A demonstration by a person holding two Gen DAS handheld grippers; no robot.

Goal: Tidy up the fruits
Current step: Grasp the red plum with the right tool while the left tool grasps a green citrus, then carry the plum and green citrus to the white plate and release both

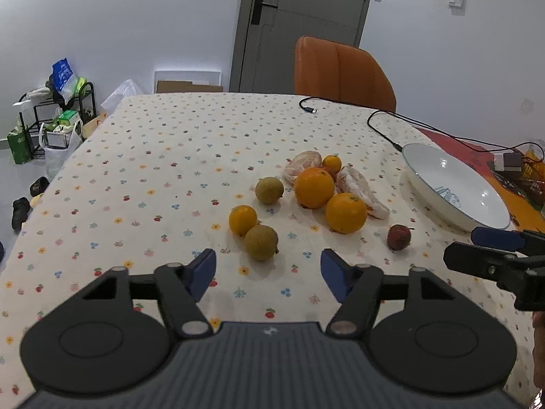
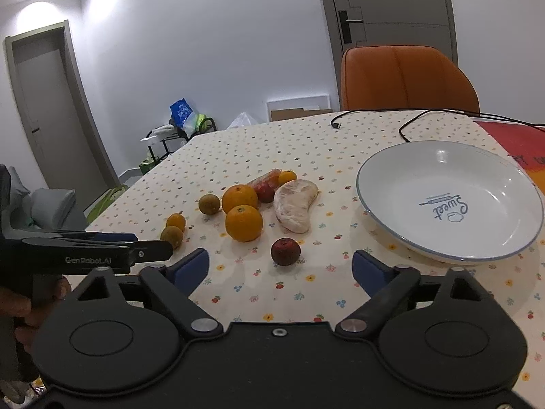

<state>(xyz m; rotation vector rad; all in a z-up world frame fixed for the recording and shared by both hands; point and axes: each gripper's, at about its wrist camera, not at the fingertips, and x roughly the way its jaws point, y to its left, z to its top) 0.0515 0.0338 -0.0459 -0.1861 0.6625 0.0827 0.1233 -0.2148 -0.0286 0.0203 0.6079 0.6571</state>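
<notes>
We hold the left gripper [image 1: 268, 274] and the right gripper [image 2: 280, 271] low over the worktop [image 1: 163, 170], jaws apart and empty, ready to pick. The fruits [image 2: 244, 223] lie loose just left of the empty white plate [image 2: 385, 173], probably their destination

We see the left gripper [image 1: 268, 274] wide open above the tablecloth [image 1: 153, 177], near a brownish-green fruit [image 1: 261, 242] beside a small orange [image 1: 242, 220].

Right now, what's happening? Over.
Both grippers, left and right, open, empty. Fruits loose on tablecloth, plate empty. Path clear.
</notes>
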